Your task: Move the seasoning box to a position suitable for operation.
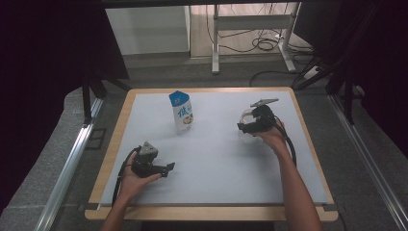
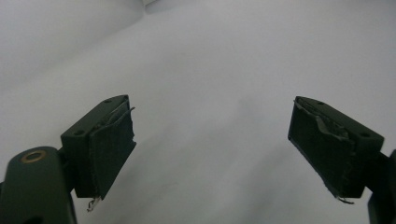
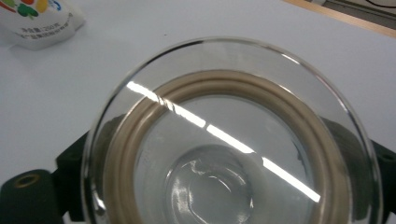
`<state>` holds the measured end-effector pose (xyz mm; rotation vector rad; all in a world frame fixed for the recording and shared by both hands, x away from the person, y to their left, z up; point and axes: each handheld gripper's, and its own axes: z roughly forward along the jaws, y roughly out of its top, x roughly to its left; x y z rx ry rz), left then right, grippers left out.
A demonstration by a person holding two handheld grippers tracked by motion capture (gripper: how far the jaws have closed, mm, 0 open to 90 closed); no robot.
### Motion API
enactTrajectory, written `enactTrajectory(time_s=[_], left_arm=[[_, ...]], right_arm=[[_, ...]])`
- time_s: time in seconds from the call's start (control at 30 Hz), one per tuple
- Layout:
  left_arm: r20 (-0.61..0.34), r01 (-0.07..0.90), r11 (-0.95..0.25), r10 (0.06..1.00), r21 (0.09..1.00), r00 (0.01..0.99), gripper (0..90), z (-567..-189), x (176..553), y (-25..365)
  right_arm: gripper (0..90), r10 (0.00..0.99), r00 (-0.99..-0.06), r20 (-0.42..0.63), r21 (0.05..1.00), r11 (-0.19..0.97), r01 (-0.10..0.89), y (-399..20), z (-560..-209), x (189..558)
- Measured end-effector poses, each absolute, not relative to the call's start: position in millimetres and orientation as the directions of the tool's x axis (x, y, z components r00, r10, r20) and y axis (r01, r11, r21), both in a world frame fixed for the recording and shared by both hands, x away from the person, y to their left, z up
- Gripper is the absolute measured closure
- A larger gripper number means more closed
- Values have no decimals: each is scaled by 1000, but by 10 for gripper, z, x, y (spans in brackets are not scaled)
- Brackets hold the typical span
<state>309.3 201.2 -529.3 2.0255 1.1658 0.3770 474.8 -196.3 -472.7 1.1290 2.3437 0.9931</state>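
Note:
A clear round glass jar [image 3: 224, 116] with a beige ring inside its rim sits between the jaws of my right gripper [image 3: 224, 186]. The dark jaws stand tight against its two sides, seen through the glass. From above, the jar [image 1: 246, 117] and the right gripper [image 1: 244, 126] are at the mat's right middle; whether the jar rests on the mat is unclear. A blue and white milk carton [image 1: 181, 111] stands upright at the back middle, its base [image 3: 37, 21] also in the right gripper view. My left gripper [image 1: 168, 168] lies low at the front left, open [image 2: 212, 149], with nothing between its pads.
A pale grey mat [image 1: 211, 159] covers the wooden table [image 1: 211, 212]. Dark curtains hang on both sides. A desk frame and cables [image 1: 262, 43] stand on the floor beyond the far edge. A cable trails from each gripper toward the front.

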Motion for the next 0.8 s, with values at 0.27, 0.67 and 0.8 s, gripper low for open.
enactTrajectory(time_s=[0.27,0.67,0.8], left_arm=[[-107,612,-302,835,731,540,144,-5296,3093,2015],[-109,613,-301,834,730,540,145,-5306,3098,2010],[-110,615,-302,834,729,541,145,-5311,3099,2005]], right_arm=[[111,785,-619,-26,727,440,527,-1966,-4726,4735],[113,766,-643,-22,739,446,506,-1985,-4641,4613],[113,753,-658,-17,740,452,498,-1992,-4604,4534]])
